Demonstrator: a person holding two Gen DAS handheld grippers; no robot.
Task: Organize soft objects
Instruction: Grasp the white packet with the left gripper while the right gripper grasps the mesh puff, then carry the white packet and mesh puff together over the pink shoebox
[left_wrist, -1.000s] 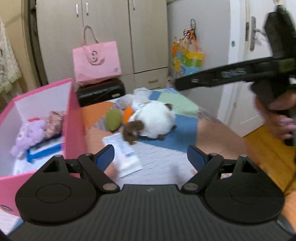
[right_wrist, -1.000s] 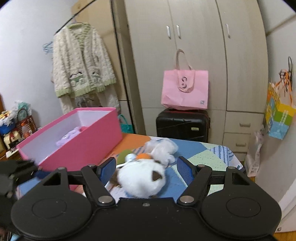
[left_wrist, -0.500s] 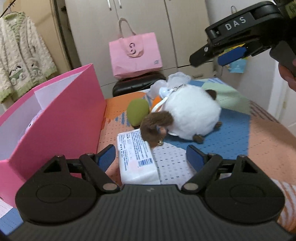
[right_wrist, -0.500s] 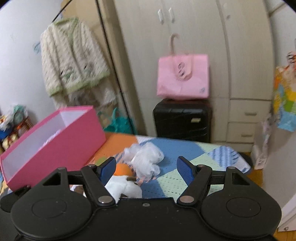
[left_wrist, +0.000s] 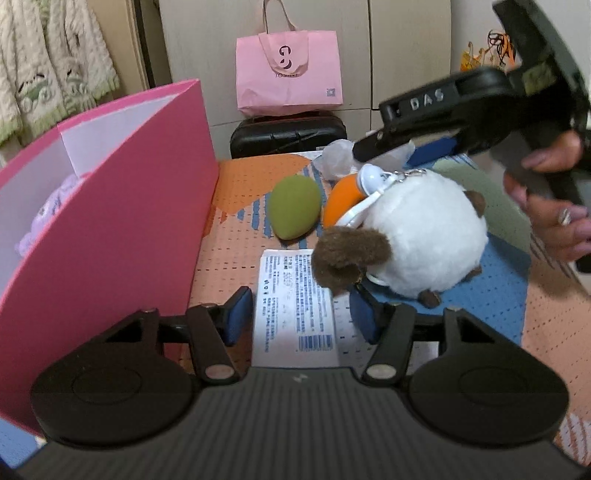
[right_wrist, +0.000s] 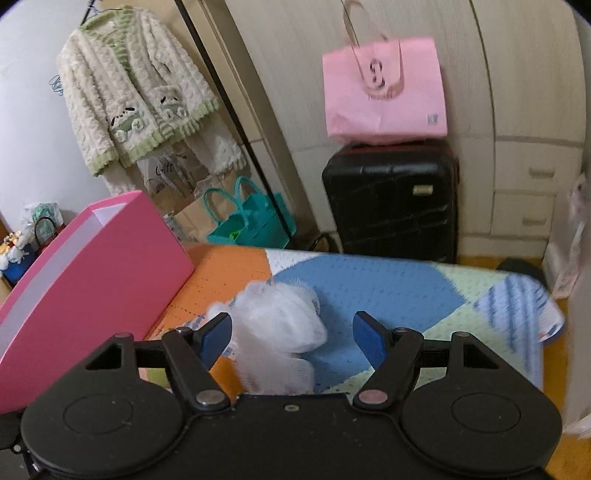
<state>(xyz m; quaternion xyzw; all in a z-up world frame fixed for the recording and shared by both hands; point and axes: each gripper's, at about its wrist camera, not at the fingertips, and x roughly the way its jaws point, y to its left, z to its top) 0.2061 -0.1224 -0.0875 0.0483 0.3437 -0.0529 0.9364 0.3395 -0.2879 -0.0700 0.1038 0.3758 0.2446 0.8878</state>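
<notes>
Here the left gripper (left_wrist: 301, 314) sits low over the near part of the patchwork-covered worktop (left_wrist: 498, 295), its jaws just having been closing and now fairly narrow around a flat white tissue packet with blue print (left_wrist: 295, 314); the blue pads flank the packet, and I cannot tell whether they press on it. Just behind the packet lies a round white plush toy with brown ears (left_wrist: 417, 240), touching an orange soft piece (left_wrist: 341, 199) beside an olive-green egg-shaped cushion (left_wrist: 293, 206). The tall pink cardboard box (left_wrist: 110, 229) stands along the worktop's left edge. The right gripper (right_wrist: 291, 334) hovers toward the far edge with jaws wide apart, a crumpled white fluffy bundle (right_wrist: 280, 325) lying between them, seemingly untouched.
</notes>
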